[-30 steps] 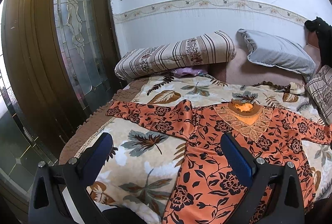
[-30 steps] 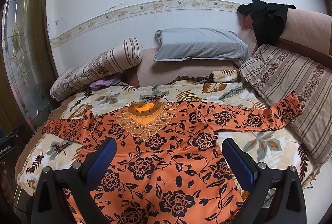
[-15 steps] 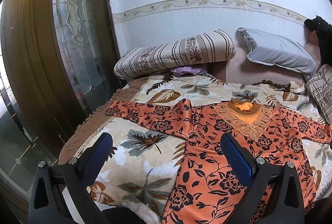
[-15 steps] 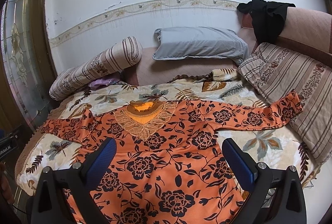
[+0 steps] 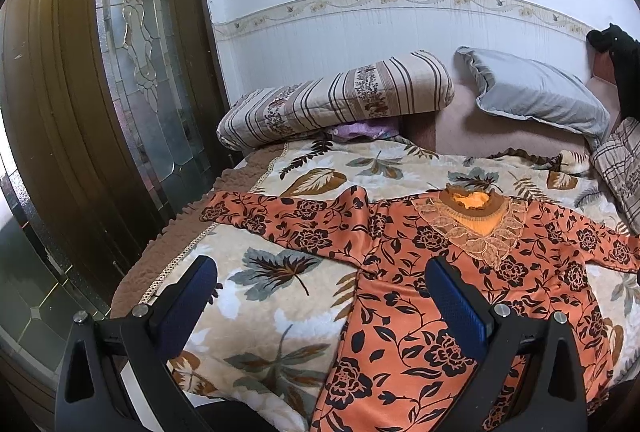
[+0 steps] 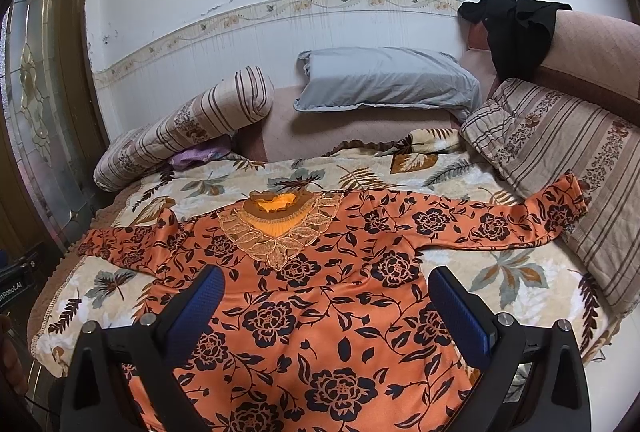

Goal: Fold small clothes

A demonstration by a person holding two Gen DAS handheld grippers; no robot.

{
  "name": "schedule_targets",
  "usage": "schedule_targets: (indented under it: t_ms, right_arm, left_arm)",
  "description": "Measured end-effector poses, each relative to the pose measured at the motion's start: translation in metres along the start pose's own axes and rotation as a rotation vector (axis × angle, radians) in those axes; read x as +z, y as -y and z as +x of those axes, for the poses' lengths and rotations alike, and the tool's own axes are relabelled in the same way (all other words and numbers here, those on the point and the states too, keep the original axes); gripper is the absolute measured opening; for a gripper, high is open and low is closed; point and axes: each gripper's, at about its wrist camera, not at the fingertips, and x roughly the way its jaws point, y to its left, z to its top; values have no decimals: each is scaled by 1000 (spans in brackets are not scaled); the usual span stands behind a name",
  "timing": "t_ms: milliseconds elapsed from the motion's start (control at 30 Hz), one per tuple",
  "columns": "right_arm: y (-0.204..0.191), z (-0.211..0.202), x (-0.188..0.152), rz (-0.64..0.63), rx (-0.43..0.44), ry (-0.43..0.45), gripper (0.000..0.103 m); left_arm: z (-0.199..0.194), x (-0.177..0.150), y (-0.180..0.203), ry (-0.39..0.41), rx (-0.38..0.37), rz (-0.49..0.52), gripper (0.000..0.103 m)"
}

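Blouse (image 6: 320, 296), orange with black flowers and a lace collar, lies spread flat with sleeves out on the leaf-print blanket (image 5: 280, 312). Left gripper (image 5: 320, 296) and right gripper (image 6: 324, 304) hover above it, fingers wide apart, holding nothing.

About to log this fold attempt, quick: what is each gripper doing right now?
Left gripper: open, holding nothing, above the blanket.
Right gripper: open, holding nothing, above the orange floral top.

A: Garment? 
B: Orange blouse (image 6: 320, 296), black rose print, lace collar. Front up, flat on bed (image 6: 500, 272).
A: Sleeves? 
B: Both spread sideways; one cuff touches striped cushion (image 6: 568, 135).
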Motion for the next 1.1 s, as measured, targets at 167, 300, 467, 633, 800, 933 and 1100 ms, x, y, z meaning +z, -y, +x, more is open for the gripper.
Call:
schedule_targets:
  t_ms: [167, 300, 467, 633, 800, 933, 1100]
  right_arm:
    - [7, 16, 0, 28, 16, -36, 103]
    - [42, 47, 1, 102, 34, -63, 103]
    - [143, 115, -2, 351, 70, -112, 103]
    - [275, 169, -16, 709, -7, -74, 103]
    - [382, 187, -46, 1057, -96, 31, 89]
    - [422, 204, -50, 1141, -156, 47, 77]
    - [438, 224, -37, 1123, -335, 79, 75]
  left_arm:
    - [22, -4, 8, -38, -13, 18, 103]
    - [82, -24, 32, -201, -62, 77, 103]
    - [163, -64, 72, -391, -87, 168, 103]
    - [199, -73, 104, -374, -118, 231, 103]
    - [232, -88, 116, -398, -203, 241, 103]
    - [234, -88, 106, -387, -265, 167, 103]
    - [235, -88, 107, -391, -269, 171, 103]
